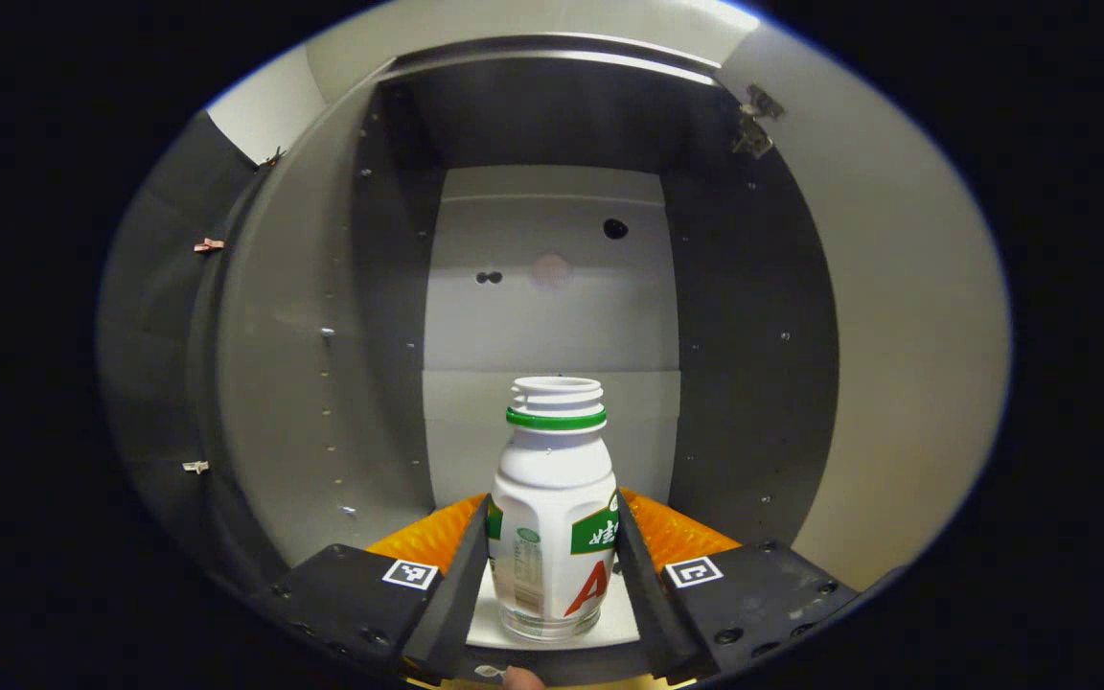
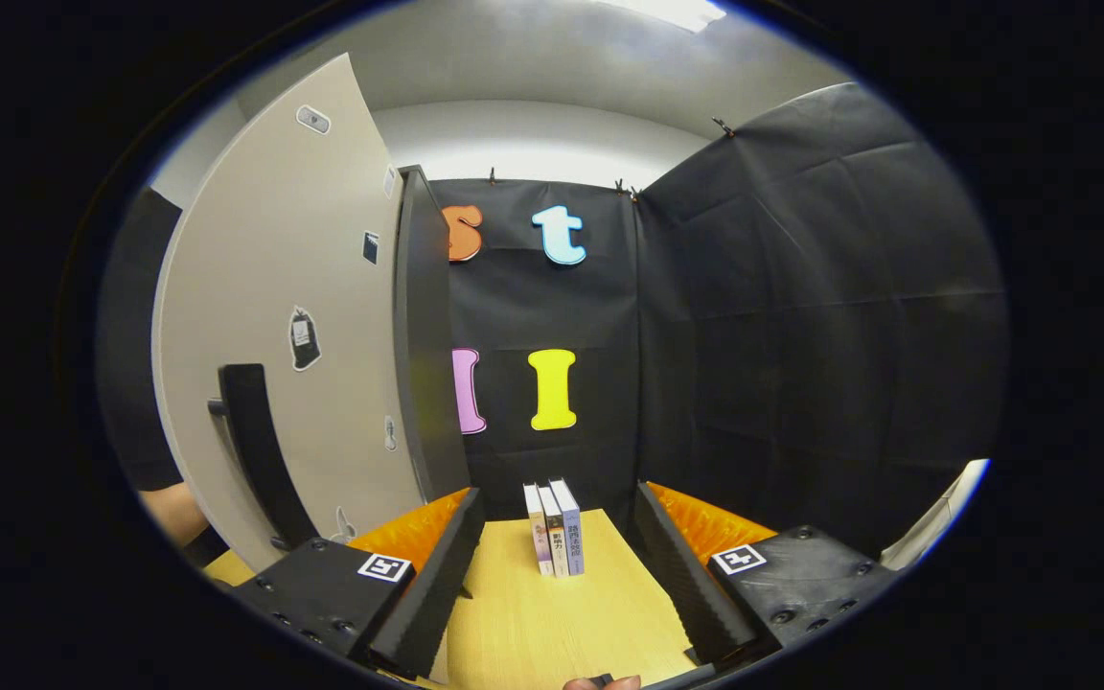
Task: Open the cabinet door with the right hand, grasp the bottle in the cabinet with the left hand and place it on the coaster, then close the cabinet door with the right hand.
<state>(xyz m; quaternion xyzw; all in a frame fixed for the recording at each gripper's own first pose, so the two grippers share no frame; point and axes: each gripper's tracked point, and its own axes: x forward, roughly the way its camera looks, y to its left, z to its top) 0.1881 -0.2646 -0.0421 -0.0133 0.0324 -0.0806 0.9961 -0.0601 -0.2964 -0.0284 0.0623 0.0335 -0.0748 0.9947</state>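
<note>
A white bottle (image 1: pixel 554 517) with a green neck ring and no cap stands upright on the pale shelf (image 1: pixel 552 412) inside the open grey cabinet (image 1: pixel 552 287). My left gripper (image 1: pixel 552 498) reaches into the cabinet, and both its fingers (image 1: pixel 461 585) press on the bottle's sides at label height. The cabinet door (image 2: pixel 274 287) stands swung open at the left of the right gripper view, its dark bar handle (image 2: pixel 255 450) facing me. My right gripper (image 2: pixel 560 494) is open and holds nothing, just right of the door and apart from the handle.
Three books (image 2: pixel 555 527) stand upright on the wooden table (image 2: pixel 533 613) ahead of the right gripper. The door's inner face (image 1: pixel 897 335) with a hinge (image 1: pixel 755 120) flanks the cabinet opening on the right. A person's arm (image 2: pixel 169 508) shows behind the door.
</note>
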